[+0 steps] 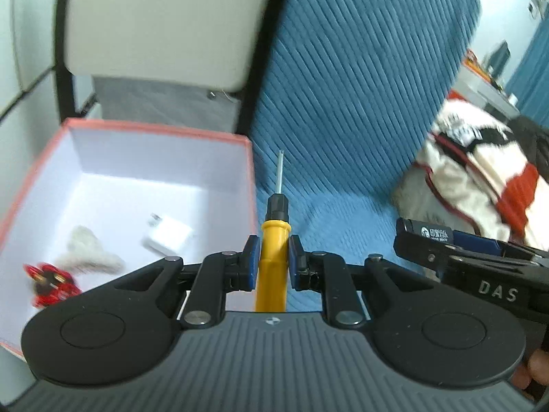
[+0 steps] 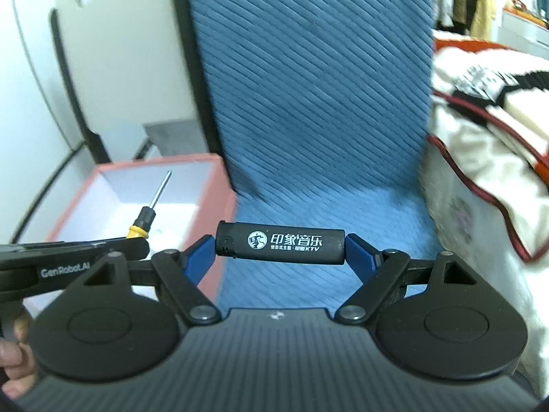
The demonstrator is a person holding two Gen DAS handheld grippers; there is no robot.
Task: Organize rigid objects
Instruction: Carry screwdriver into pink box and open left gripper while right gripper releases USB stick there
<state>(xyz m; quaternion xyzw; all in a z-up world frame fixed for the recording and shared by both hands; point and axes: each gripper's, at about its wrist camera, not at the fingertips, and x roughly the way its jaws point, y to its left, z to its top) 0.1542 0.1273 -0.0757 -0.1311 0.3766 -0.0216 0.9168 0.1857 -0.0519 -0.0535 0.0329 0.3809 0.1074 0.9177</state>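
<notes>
My left gripper (image 1: 272,257) is shut on a yellow-handled screwdriver (image 1: 274,250), its shaft pointing forward, held just right of the open red-rimmed white box (image 1: 137,130). The screwdriver (image 2: 145,221) and box (image 2: 219,185) also show in the right wrist view at left. My right gripper (image 2: 279,247) is shut on a black lighter (image 2: 279,243) with white print, held crosswise above the blue cushion (image 2: 308,103). The lighter (image 1: 425,231) shows at the right of the left wrist view.
Inside the box lie a white charger plug (image 1: 168,237), a pale whitish object (image 1: 85,250) and a red-and-black item (image 1: 48,281). A white, red and black blanket (image 1: 480,171) lies at right. A white panel with black frame (image 1: 154,24) stands behind the box.
</notes>
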